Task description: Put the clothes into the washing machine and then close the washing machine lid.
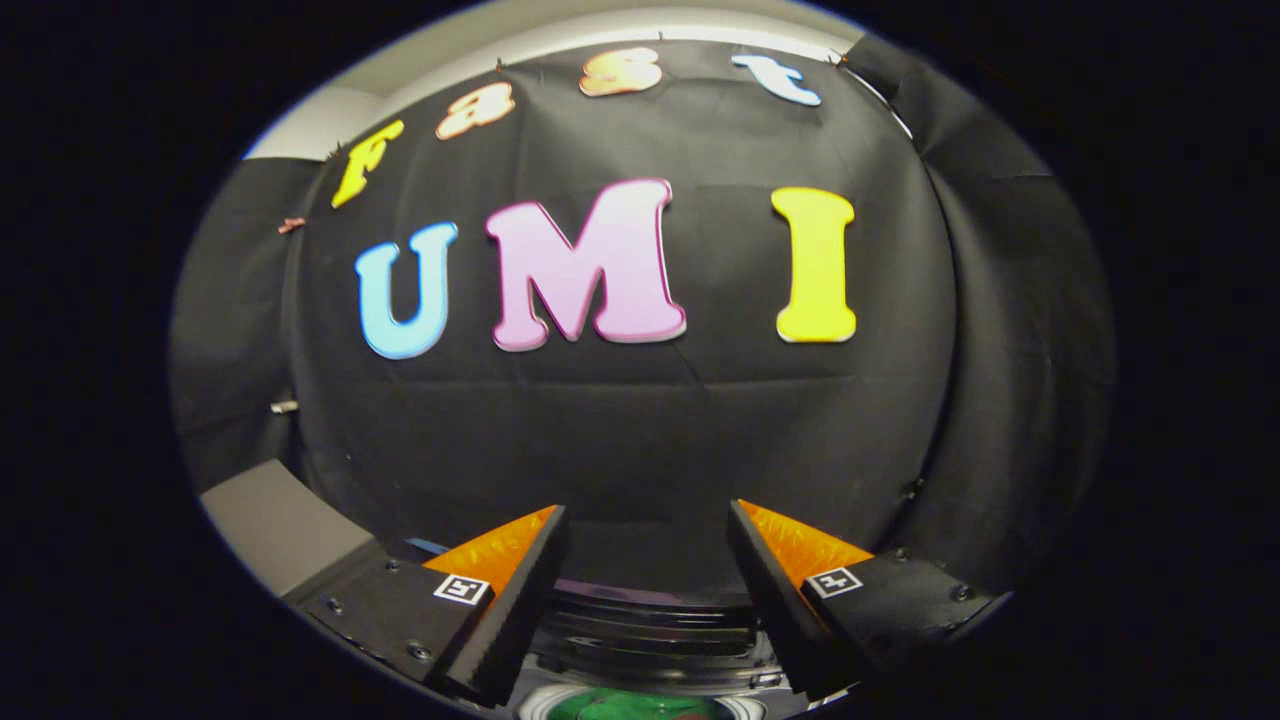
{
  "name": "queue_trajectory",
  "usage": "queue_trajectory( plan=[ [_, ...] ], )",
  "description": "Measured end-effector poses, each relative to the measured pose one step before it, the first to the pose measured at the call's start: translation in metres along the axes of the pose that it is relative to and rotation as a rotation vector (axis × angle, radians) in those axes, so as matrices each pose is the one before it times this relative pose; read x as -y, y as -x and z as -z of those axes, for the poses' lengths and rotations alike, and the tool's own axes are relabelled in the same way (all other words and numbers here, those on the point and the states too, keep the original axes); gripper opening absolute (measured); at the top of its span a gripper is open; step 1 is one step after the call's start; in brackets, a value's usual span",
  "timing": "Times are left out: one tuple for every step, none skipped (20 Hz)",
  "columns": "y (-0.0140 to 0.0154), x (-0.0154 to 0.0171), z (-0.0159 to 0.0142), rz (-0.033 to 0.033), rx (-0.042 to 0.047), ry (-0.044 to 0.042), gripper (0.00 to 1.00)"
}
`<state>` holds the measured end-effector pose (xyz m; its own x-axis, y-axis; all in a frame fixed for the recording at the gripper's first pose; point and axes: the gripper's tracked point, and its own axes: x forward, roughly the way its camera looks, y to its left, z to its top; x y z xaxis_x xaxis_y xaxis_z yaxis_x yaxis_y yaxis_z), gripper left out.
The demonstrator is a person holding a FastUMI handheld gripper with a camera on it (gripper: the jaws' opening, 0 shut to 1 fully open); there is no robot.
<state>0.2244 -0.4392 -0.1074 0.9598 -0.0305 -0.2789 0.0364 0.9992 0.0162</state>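
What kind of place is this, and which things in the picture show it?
Most likely a recording booth, not a real laundry room. Black cloth hangs as the back and side walls, with a pale ceiling strip above. The gripper, jaws open and holding nothing, sits above a dark ribbed machine top with something green in it.

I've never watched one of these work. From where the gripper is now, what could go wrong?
1. The gripper is open and holds nothing, facing the black cloth wall; the washing machine sits low between its fingers, so reaching down could go off target.
2. Something green lies below the machine's dark ribbed rim; the fingers could knock that rim on the way down.
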Motion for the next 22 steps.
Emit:
queue_trajectory(
  plan=[
    [-0.00328, 0.00143, 0.01916, 0.00518, -0.07566, -0.00056, 0.99],
    [0.0101, 0.00069, -0.00763, -0.0062, 0.04343, -0.02419, 0.99],
    [-0.011, -0.00019, 0.00394, -0.00164, -0.01622, -0.00909, 0.98],
    [0.00252, -0.00092, 0.00285, -0.00303, 0.00333, 0.01631, 0.98],
    [0.00376, -0.00005, -0.00255, -0.00141, 0.01013, 0.00922, 1.0],
    [0.00204, 0.00035, 0.0036, -0.0016, -0.00234, 0.00031, 1.0],
    [0.00336, -0.00042, -0.00241, -0.00249, 0.00365, -0.00245, 1.0],
    [0.00325, -0.00108, 0.00162, -0.0007, -0.00637, -0.00016, 1.0],
    [0.00244, -0.00043, 0.00109, -0.00024, -0.00173, 0.00225, 1.0],
    [0.00216, -0.00011, 0.00272, -0.00041, -0.00489, 0.0006, 1.0],
    [0.00272, -0.00065, -0.00012, -0.00149, -0.001, 0.00088, 1.0],
    [0.00197, -0.0006, 0.00073, -0.0018, -0.00387, 0.00183, 1.0],
    [0.0025, -0.00053, 0.00055, -0.00176, -0.00168, -0.00064, 1.0],
    [0.00379, -0.00029, 0.00106, -0.00146, -0.00393, 0.00136, 1.0],
    [0.00246, -0.00106, 0.0014, -0.00181, -0.00254, 0.00117, 1.0],
    [0.00283, -0.00074, 0.00086, -0.00271, -0.00316, 0.00085, 1.0],
    [0.00328, -0.0008, 0.00123, -0.00247, -0.00355, -0.00101, 1.0],
    [0.00438, -0.00076, 0.00109, -0.00311, -0.00346, 0.002, 1.0],
    [0.00338, -0.00069, 0.00158, -0.00349, -0.00386, 0.00217, 1.0],
    [0.00318, -0.00068, 0.00212, -0.00498, -0.00391, -0.0012, 1.0],
    [0.00375, -0.00147, 0.00093, -0.00528, -0.00395, -0.00107, 1.0],
    [0.00382, -0.00154, 0.00209, -0.0055, -0.00419, 0.00053, 1.0]
  ],
)
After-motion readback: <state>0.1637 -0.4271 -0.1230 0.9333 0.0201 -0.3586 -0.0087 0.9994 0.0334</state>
